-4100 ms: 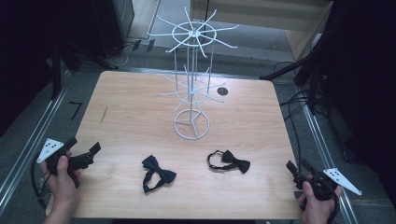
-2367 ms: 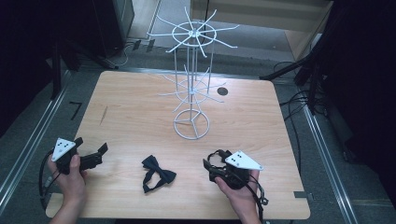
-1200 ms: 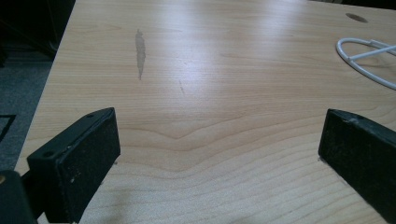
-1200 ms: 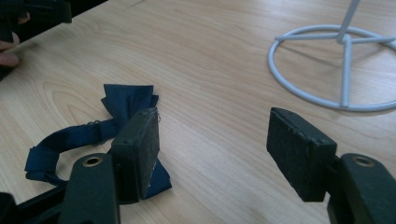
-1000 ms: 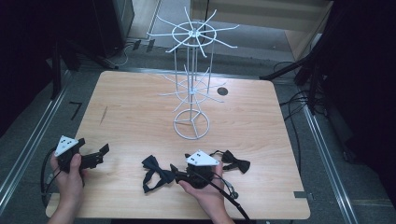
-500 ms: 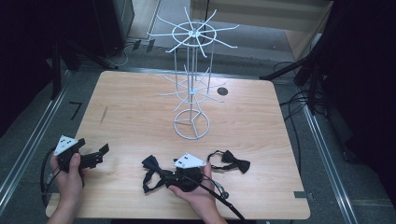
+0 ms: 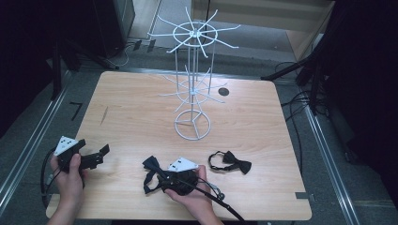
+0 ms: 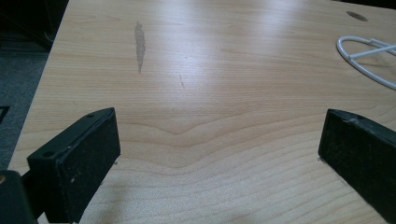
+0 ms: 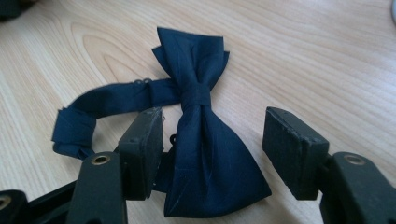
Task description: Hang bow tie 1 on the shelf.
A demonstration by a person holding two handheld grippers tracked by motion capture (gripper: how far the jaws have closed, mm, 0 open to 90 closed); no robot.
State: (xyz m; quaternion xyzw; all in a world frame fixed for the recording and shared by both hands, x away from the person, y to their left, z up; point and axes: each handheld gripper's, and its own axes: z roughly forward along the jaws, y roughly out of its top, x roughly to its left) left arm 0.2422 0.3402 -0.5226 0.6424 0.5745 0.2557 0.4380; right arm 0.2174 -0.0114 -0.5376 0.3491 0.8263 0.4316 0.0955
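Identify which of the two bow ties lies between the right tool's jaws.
The left bow tie, lying between the right tool's open jaws; the other bow tie lies apart, further right.

Bow tie half under right gripper

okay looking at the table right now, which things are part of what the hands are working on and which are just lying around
In the job:
- right gripper, open, fingers either side of the dark blue bow tie
- white wire stand, likely where the ties go

Lying about:
- black bow tie, apart on the table
- left gripper, open over bare wood
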